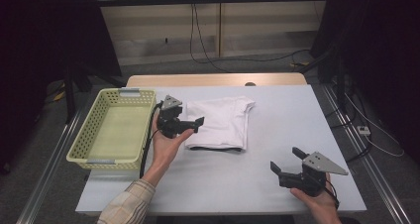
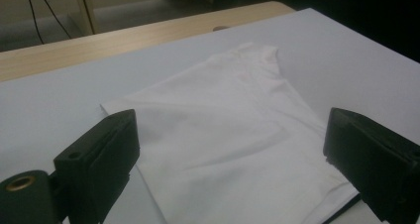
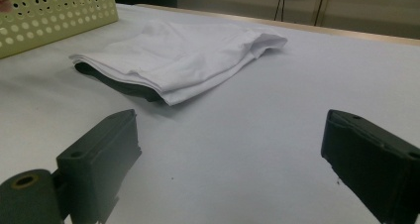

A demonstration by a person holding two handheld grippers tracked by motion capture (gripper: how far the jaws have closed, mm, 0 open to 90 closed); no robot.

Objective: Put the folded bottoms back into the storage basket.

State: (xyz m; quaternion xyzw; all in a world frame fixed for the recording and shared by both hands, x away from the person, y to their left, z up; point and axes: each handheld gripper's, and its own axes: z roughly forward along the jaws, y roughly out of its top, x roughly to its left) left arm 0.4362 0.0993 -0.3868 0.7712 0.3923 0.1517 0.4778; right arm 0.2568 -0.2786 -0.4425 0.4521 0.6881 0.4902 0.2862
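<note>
Hovering left gripper (image 1: 194,123) — jaws spread, perhaps touching folded white shirt (image 1: 221,122) — right gripper (image 1: 286,162) likewise agape.

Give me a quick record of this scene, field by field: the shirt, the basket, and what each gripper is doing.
shirt: white, folded, flat on the table
basket: pale yellow, left of shirt, looks empty
left gripper: open, over the shirt's left edge, holding nothing
right gripper: open, near the table's front right, apart from the shirt

Dim, soft overhead light; dark surroundings, close jaws slightly blurred.
</note>
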